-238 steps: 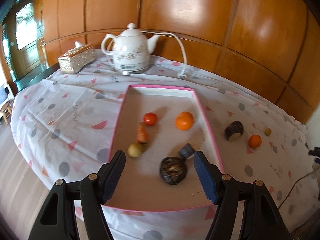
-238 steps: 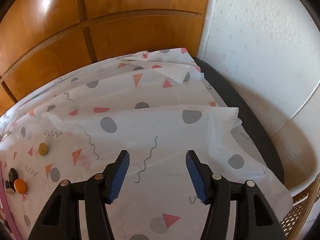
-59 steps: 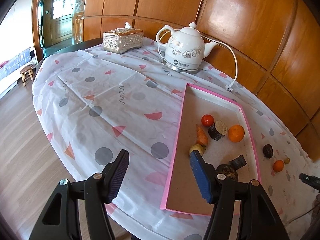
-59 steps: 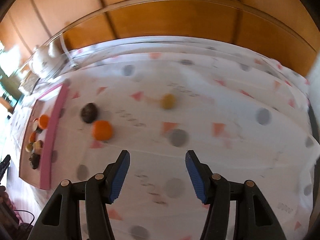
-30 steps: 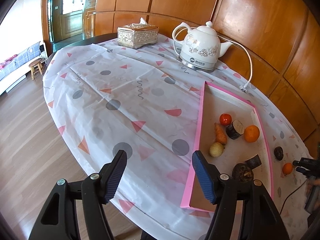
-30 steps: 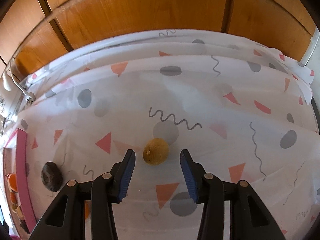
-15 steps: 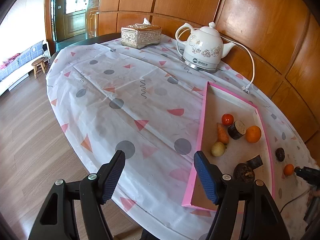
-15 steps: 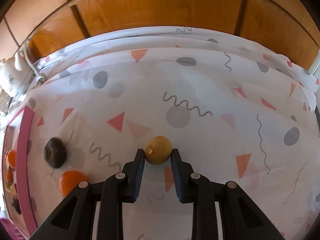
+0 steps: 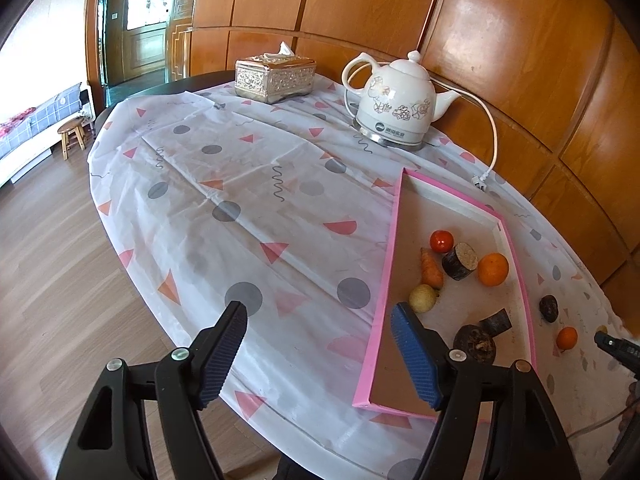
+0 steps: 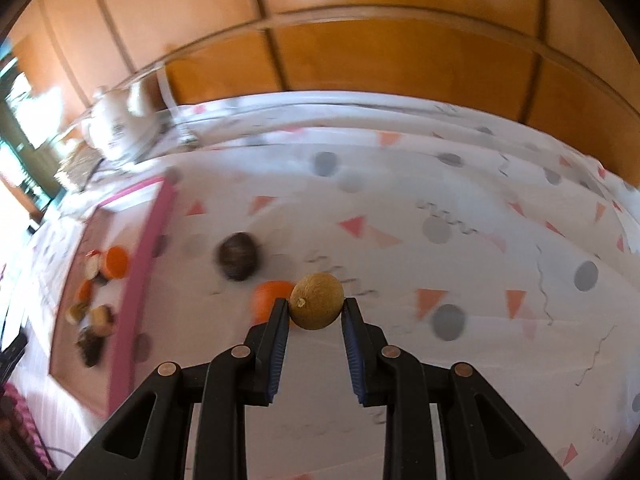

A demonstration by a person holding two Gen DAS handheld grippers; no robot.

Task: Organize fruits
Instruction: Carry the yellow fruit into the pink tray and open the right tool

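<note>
- Your right tool (image 10: 316,310) is clamped on the small brown fruit (image 10: 317,301), pads pressing both its sides, fruit clear of the surface (image 10: 400,240).
- Keep that squeeze steady; it is round and could roll out.
- Carry it ahead-left over the pink tray (image 10: 138,280) rim, past the orange (image 10: 269,298) and dark fruit (image 10: 237,256).
- Your left tool (image 9: 320,354) is opening, nothing between its pads.

A small round tan-brown fruit (image 10: 317,301), stem scar facing left, sits clamped at the picture's centre; an orange (image 10: 269,298) lies at its 9 o'clock, a dark round fruit (image 10: 237,256) at 10, the pink-rimmed tray (image 10: 141,280) further left
</note>
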